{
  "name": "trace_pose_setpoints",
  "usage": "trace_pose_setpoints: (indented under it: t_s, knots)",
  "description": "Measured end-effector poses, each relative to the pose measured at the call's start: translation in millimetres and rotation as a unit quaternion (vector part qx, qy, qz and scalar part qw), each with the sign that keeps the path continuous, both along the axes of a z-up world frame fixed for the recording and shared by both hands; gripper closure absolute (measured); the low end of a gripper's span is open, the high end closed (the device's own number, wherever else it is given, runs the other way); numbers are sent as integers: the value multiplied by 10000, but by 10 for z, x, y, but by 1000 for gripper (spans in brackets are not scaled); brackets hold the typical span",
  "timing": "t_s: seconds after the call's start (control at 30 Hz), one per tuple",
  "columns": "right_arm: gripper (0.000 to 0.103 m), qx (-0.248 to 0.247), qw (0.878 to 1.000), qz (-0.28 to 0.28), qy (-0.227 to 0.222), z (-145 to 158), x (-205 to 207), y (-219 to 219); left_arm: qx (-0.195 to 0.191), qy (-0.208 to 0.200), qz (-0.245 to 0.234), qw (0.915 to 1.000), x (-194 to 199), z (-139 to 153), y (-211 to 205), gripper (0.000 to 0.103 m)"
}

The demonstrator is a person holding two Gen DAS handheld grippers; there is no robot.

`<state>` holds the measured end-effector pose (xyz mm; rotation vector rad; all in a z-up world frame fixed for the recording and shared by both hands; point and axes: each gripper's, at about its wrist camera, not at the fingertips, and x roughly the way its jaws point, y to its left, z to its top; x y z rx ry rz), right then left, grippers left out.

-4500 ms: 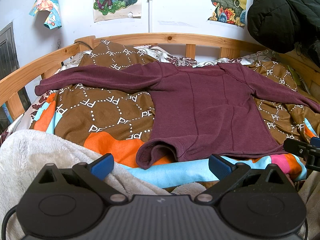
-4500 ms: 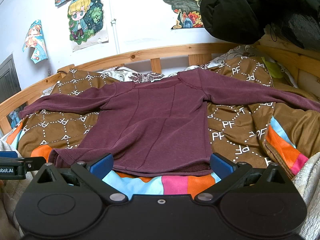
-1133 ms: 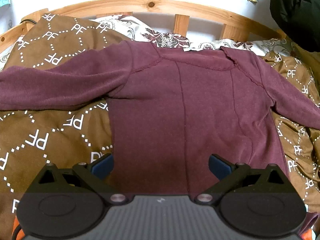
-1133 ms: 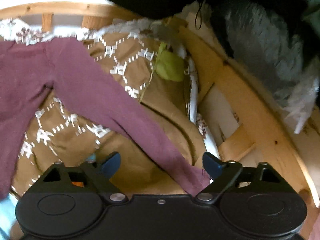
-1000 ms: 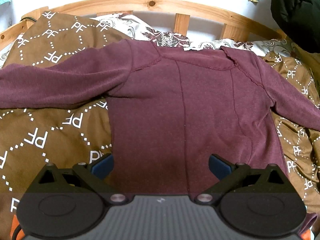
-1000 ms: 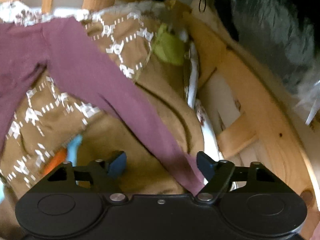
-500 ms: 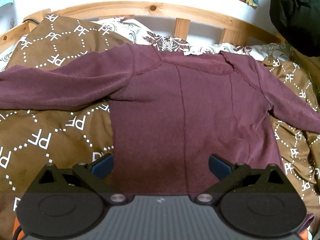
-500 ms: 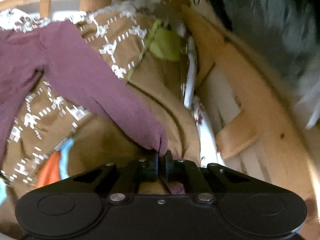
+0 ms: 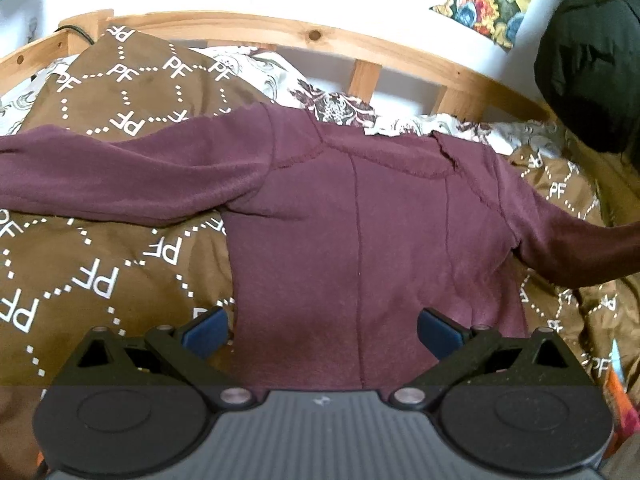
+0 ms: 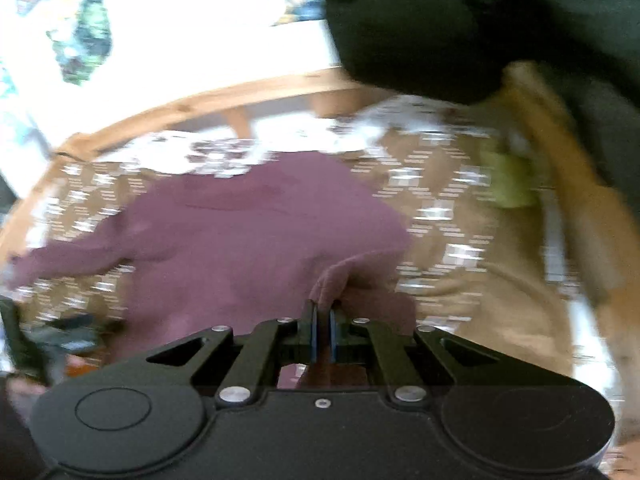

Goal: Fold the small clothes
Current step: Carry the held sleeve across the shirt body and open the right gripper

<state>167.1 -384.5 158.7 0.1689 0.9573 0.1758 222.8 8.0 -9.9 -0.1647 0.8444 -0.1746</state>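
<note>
A maroon long-sleeved top (image 9: 360, 240) lies flat on a brown patterned quilt (image 9: 100, 272), its left sleeve stretched out to the left. My left gripper (image 9: 320, 330) is open above the lower body of the top, one finger over each side. My right gripper (image 10: 323, 322) is shut on the cuff of the right sleeve (image 10: 332, 276) and holds it lifted over the body of the top (image 10: 240, 240). In the left wrist view that sleeve (image 9: 580, 256) rises off the quilt toward the right edge. The right wrist view is blurred by motion.
A wooden bed rail (image 9: 360, 48) runs behind the top. A black coat (image 9: 588, 72) hangs at the upper right. A floral pillow (image 9: 332, 104) lies at the collar. A green item (image 10: 508, 184) sits by the right rail.
My right gripper closed on the right sleeve's cuff, lifted it and swung left, carrying the sleeve over the top's body. My left gripper stayed open over the body.
</note>
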Motion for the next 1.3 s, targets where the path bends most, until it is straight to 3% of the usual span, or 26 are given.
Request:
trace_pose_setpoints:
  t_s: [0.23,0.47,0.6,0.73,0.77,0.83,0.93,1.07,1.13,1.3]
  knots:
    - [98,427,9935,1024,253,-285,335,1237,-440,15,255,9987,-11,90,258,1]
    - [95,518,9864,1515,362,-896,630,2121,-732,75,678,9950,49,82,511,1]
    - [74,753,9861,1449,299,-1106,692,2163,-944,190,967,9906,92,39,660,1]
    - [45,693,9887,1327,93,-1165,596,1888,-964,281,1015,9898,147,-18,675,1]
    - [42,564,9902,1274,-11,-1169,554,1794,-926,300,978,9904,155,-32,649,1]
    - [26,159,9924,1190,-276,-1184,459,1609,-780,347,884,9924,181,-73,574,1]
    - [17,-894,9873,1090,-733,-1314,329,1394,-460,479,777,9948,241,-170,423,1]
    - [15,-2481,9576,1078,-991,-1721,265,1229,-7,755,725,9945,387,-359,212,1]
    - [15,-3014,9403,1176,-1054,-1940,281,1195,207,849,742,9934,461,-454,128,1]
    - [22,-3577,9133,1405,-1345,-2337,437,1237,426,841,760,9926,624,-614,-9,1]
